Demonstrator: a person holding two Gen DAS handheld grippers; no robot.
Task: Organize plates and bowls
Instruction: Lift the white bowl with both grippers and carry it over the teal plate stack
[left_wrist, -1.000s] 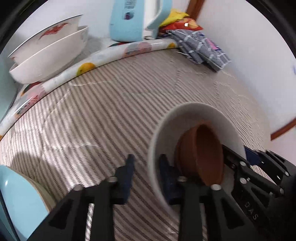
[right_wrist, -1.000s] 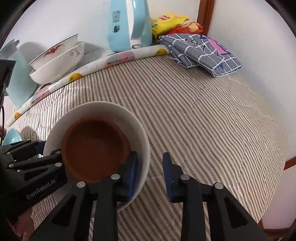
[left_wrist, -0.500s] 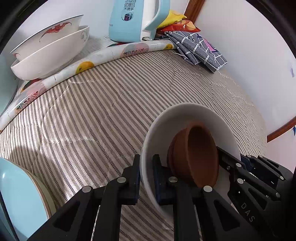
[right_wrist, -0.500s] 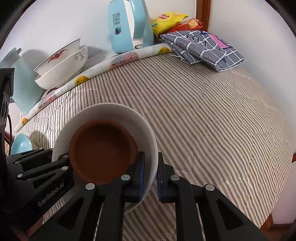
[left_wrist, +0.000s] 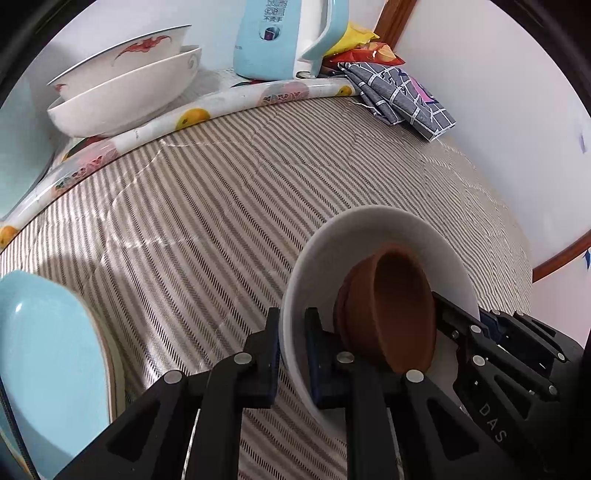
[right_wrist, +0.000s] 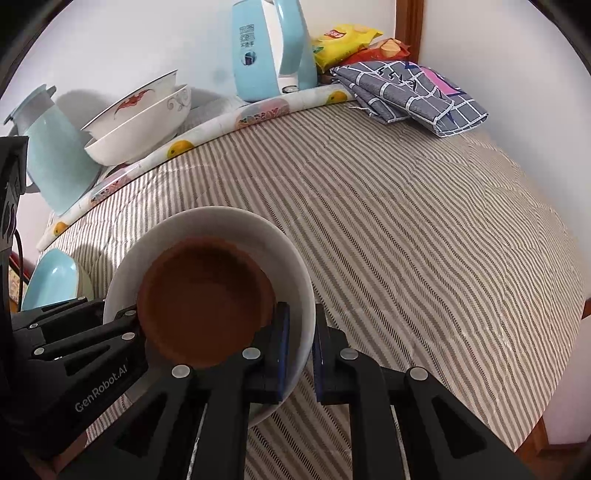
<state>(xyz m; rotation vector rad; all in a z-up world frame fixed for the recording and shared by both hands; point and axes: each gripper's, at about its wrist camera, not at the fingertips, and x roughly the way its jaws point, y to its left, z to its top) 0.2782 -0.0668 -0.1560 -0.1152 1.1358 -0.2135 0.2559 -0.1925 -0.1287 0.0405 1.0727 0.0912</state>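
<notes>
A white bowl (left_wrist: 373, 236) (right_wrist: 221, 225) with a brown bowl (left_wrist: 399, 310) (right_wrist: 203, 295) inside it is held above the striped table. My left gripper (left_wrist: 293, 343) is shut on the white bowl's left rim. My right gripper (right_wrist: 300, 339) is shut on its right rim. The bowl is tilted in the left wrist view. Two stacked white bowls (left_wrist: 125, 92) (right_wrist: 140, 114), the upper one with a red pattern, stand at the back left. A light blue plate (left_wrist: 44, 354) (right_wrist: 51, 280) lies at the near left.
A light blue kettle (left_wrist: 284, 37) (right_wrist: 266, 51) stands at the back. A folded grey checked cloth (left_wrist: 399, 96) (right_wrist: 410, 92) and snack bags (right_wrist: 347, 40) lie in the back right corner. A blue jug (right_wrist: 55, 155) stands at the left. A fruit-print cloth edge (left_wrist: 192, 116) runs along the back.
Both grippers closed on the white bowl's rim, left and right. The bowl with the brown bowl in it has lifted slightly and both cameras rose.
</notes>
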